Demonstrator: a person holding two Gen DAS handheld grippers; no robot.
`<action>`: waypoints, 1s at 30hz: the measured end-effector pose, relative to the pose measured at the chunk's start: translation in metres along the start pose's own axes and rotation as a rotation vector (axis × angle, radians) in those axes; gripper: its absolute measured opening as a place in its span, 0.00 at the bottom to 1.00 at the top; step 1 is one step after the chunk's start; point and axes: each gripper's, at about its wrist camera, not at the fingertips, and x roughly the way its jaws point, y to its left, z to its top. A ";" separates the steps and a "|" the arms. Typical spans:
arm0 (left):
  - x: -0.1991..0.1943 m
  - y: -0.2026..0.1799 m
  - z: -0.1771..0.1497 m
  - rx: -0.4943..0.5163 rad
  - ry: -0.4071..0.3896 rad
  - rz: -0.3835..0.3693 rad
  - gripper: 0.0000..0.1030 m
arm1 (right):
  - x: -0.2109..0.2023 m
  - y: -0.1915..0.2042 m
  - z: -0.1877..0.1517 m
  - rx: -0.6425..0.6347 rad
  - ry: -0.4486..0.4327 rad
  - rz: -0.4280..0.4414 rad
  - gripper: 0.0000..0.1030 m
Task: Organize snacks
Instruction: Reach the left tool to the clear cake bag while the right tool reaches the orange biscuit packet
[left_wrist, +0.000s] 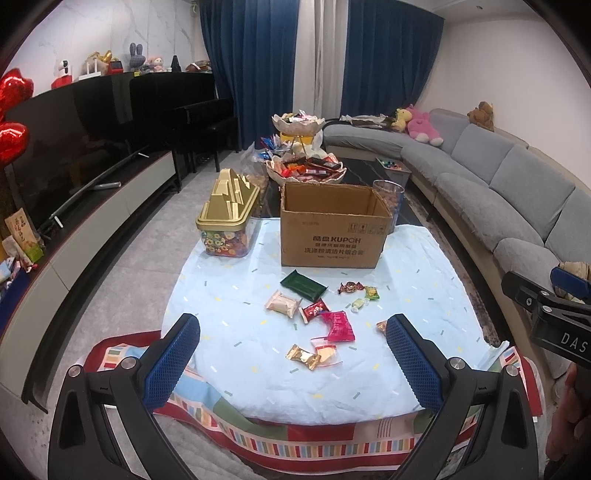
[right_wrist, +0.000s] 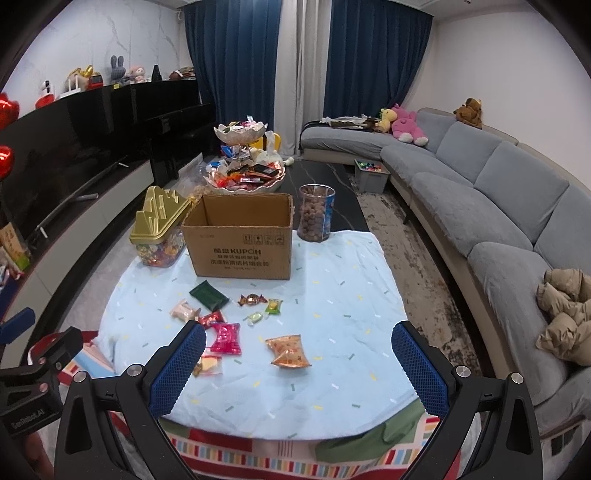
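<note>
Several small wrapped snacks lie on a light blue cloth (left_wrist: 424, 266): a dark green packet (left_wrist: 303, 284), a pink packet (left_wrist: 339, 325), a gold candy (left_wrist: 303, 355), an orange packet (right_wrist: 288, 350). An open cardboard box (left_wrist: 332, 236) stands behind them, also in the right wrist view (right_wrist: 240, 247). My left gripper (left_wrist: 291, 354) is open and empty above the near edge of the cloth. My right gripper (right_wrist: 298, 365) is open and empty, just short of the orange packet. The right gripper also shows at the right edge of the left wrist view (left_wrist: 546, 302).
A gold-lidded candy tub (left_wrist: 227, 221) stands left of the box. A clear jar of nuts (right_wrist: 316, 212) stands right of it. A tiered snack bowl (left_wrist: 304, 168) sits behind. A grey sofa (right_wrist: 498, 206) curves along the right; a black TV cabinet (left_wrist: 92, 122) lines the left.
</note>
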 end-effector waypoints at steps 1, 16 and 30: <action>0.004 -0.001 0.000 0.002 0.004 -0.002 0.99 | 0.002 0.000 0.000 -0.002 -0.003 0.001 0.99; 0.072 -0.014 -0.017 0.043 0.025 -0.024 0.99 | 0.060 0.004 -0.013 -0.086 -0.016 -0.009 0.99; 0.145 -0.033 -0.046 0.069 0.088 -0.034 0.95 | 0.120 0.008 -0.043 -0.156 0.002 -0.003 0.99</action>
